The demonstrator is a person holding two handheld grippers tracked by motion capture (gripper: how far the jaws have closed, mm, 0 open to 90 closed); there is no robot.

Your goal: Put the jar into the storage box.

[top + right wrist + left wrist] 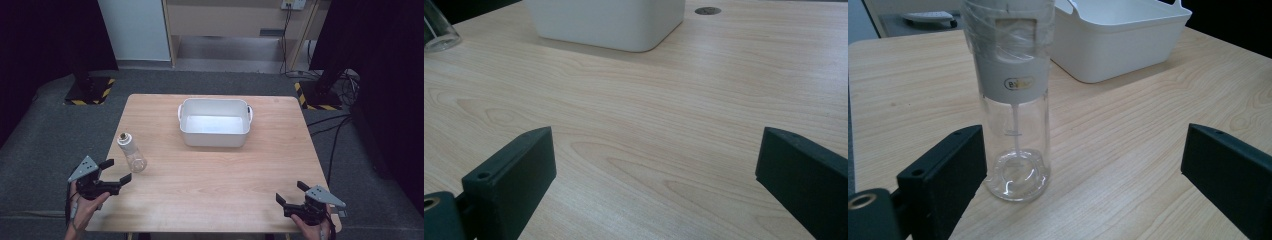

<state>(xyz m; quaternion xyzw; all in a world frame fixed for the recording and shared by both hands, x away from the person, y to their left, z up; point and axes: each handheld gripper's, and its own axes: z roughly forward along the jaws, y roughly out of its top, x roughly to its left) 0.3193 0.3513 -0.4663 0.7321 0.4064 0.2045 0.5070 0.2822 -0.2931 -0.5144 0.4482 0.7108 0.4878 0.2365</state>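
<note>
The white tub (pixel 215 131) looks empty, and your wide-open left gripper (pixel 116 171) has the clear spray bottle (pixel 132 152) just at its 1 o'clock.

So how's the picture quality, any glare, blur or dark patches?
High view: even light on the table, black at the side edges, a bright sheen inside the white tub. Left gripper view: the clear bottle is sharp, with reflections on the glass; the left gripper is slightly soft. Right gripper view: soft shadow under the tub.

Clear bottle (pixel 132 152) upright nr open left hand-held gripper (pixel 117 170); white tub (pixel 215 123) mid-table.
</note>
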